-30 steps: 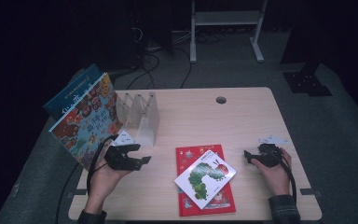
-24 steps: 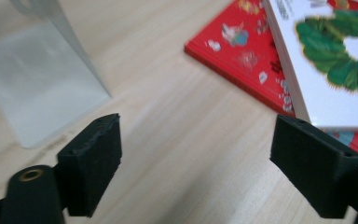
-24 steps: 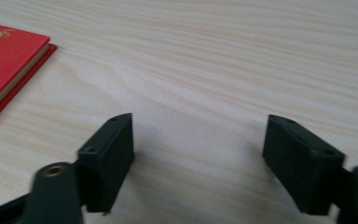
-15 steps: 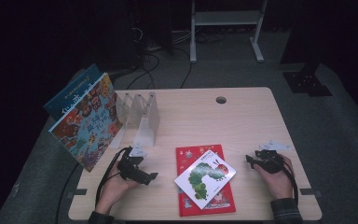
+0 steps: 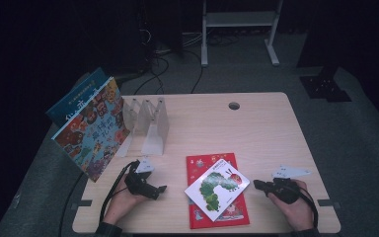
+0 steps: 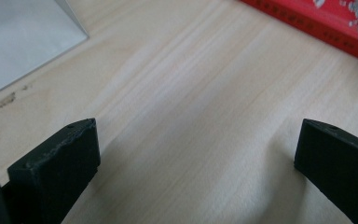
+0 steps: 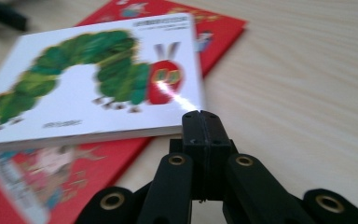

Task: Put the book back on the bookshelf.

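Note:
A white picture book with a green caterpillar (image 5: pixel 217 187) (image 7: pixel 88 88) lies askew on top of a red book (image 5: pixel 222 217) (image 7: pixel 42 182) at the front middle of the wooden table (image 5: pixel 256 133). My left gripper (image 5: pixel 150 189) (image 6: pixel 196 154) rests low over bare wood left of the books. Its jaws have just been opening and now stand wide open with nothing between them. My right gripper (image 5: pixel 259 185) (image 7: pixel 205 116) is to the right of the books and points at the white book's edge. Its jaws have just been closing and are now shut on nothing.
A white metal book rack (image 5: pixel 148 123) (image 6: pixel 23 37) stands at the back left. Against its left side lean a colourful picture book (image 5: pixel 94 128) and a blue book (image 5: pixel 76 98), overhanging the table's edge. A cable hole (image 5: pixel 234 105) sits at the back.
My left hand has sunk toward the table and its jaws have spread. My right hand has drawn back toward the front edge and its jaws have come together.

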`<state>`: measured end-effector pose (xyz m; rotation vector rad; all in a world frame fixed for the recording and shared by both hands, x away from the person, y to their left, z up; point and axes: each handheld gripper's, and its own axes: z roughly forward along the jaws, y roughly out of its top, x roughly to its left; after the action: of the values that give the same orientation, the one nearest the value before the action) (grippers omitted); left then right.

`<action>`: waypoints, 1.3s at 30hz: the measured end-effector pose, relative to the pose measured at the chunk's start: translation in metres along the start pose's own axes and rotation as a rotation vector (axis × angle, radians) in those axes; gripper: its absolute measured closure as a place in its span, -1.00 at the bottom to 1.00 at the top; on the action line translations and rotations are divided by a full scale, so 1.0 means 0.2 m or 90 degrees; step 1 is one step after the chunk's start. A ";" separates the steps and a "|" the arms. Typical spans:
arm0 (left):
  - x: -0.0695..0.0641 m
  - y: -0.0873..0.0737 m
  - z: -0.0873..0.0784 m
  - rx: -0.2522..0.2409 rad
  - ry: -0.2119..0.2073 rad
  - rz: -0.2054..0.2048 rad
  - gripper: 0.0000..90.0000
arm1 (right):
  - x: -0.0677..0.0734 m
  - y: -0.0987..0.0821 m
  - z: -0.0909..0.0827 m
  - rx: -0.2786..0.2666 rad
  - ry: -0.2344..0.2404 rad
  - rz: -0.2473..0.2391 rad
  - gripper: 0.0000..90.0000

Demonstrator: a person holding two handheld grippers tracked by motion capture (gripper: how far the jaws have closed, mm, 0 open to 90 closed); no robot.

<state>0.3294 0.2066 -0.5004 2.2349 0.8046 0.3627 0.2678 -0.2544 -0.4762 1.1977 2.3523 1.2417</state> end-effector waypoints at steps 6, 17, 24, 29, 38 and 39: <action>0.00 0.00 0.00 0.001 -0.001 0.001 -1.00 | 0.16 -0.02 0.03 0.014 0.069 -0.051 0.99; 0.00 0.00 0.00 0.000 -0.002 -0.002 -1.00 | 0.34 0.00 0.15 0.053 0.144 -0.118 0.99; 0.00 0.00 0.00 0.000 -0.001 -0.002 -1.00 | 0.36 0.05 0.22 0.054 0.153 -0.137 0.99; 0.00 0.00 0.00 0.000 -0.002 -0.002 -1.00 | 0.39 0.09 0.28 0.055 0.161 -0.152 0.99; 0.00 0.01 0.00 0.003 0.000 -0.004 -1.00 | 0.42 0.17 0.38 0.054 0.171 -0.169 0.98; 0.00 0.02 0.00 0.014 -0.010 -0.003 -1.00 | 0.42 0.17 0.39 0.053 0.171 -0.168 0.98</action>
<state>0.3305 0.2038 -0.4977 2.2530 0.8094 0.3344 0.2735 -0.1356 -0.4833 0.7450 2.6707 1.2917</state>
